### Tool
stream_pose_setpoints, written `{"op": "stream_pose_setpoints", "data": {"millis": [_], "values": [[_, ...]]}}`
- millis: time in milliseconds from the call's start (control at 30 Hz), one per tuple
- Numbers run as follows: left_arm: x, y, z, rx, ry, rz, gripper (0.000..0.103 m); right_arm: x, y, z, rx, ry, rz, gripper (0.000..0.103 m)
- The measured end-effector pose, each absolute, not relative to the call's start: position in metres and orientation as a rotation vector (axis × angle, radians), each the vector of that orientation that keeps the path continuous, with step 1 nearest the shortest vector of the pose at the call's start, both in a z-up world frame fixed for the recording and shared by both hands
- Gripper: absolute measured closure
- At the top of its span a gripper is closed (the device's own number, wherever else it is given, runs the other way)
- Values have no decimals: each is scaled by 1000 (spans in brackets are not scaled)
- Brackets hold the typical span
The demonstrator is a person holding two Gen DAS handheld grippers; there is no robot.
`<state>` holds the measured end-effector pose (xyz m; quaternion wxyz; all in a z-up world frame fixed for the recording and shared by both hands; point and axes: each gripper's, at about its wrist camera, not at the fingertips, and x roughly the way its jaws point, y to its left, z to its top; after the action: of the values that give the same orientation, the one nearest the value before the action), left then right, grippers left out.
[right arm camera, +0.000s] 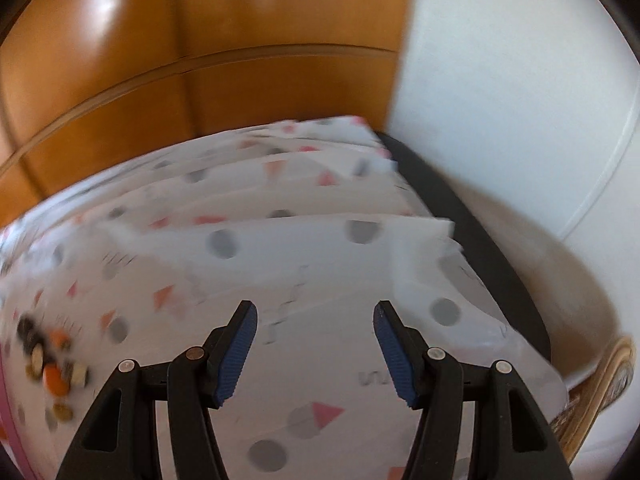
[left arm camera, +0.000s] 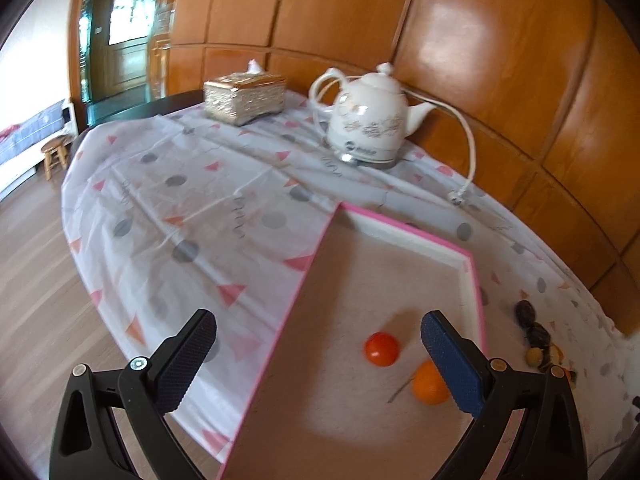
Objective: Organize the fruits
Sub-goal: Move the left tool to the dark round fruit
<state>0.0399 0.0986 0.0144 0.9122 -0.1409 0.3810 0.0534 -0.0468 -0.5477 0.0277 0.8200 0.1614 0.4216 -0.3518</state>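
Left tongs (left arm camera: 318, 350) hang apart and empty over the pink-edged tray (left arm camera: 404, 228), its rim running toward 12 o'clock. On the tray floor lie a red fruit (left arm camera: 381, 349) and, at its 5 o'clock, an orange fruit (left arm camera: 429, 383) beside the right pad. A heap of small fruits (left arm camera: 536, 340) lies on the bench cloth (left arm camera: 180, 208) at 3 o'clock, outside the tray. Right tongs (right arm camera: 315, 350) stand apart, holding nothing, above the cloth; the blurred heap is at their 9 o'clock.
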Motion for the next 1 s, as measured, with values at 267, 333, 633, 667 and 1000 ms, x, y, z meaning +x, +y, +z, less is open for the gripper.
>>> {"op": "stream_pose_setpoints", "data": {"millis": [267, 333, 633, 667, 1000], "values": [[55, 61, 35, -253, 759, -8, 0, -60, -577, 25, 477, 830, -869, 40], [61, 44, 39, -228, 775, -54, 0, -61, -581, 23, 513, 832, -868, 40], [92, -45, 48, -51, 822, -212, 0, -63, -581, 21, 544, 816, -840, 40], [97, -53, 47, -38, 831, -225, 0, -63, -580, 21, 544, 817, -835, 40], [151, -126, 16, -59, 1012, -359, 27, -58, -579, 20, 550, 829, -783, 40]]}}
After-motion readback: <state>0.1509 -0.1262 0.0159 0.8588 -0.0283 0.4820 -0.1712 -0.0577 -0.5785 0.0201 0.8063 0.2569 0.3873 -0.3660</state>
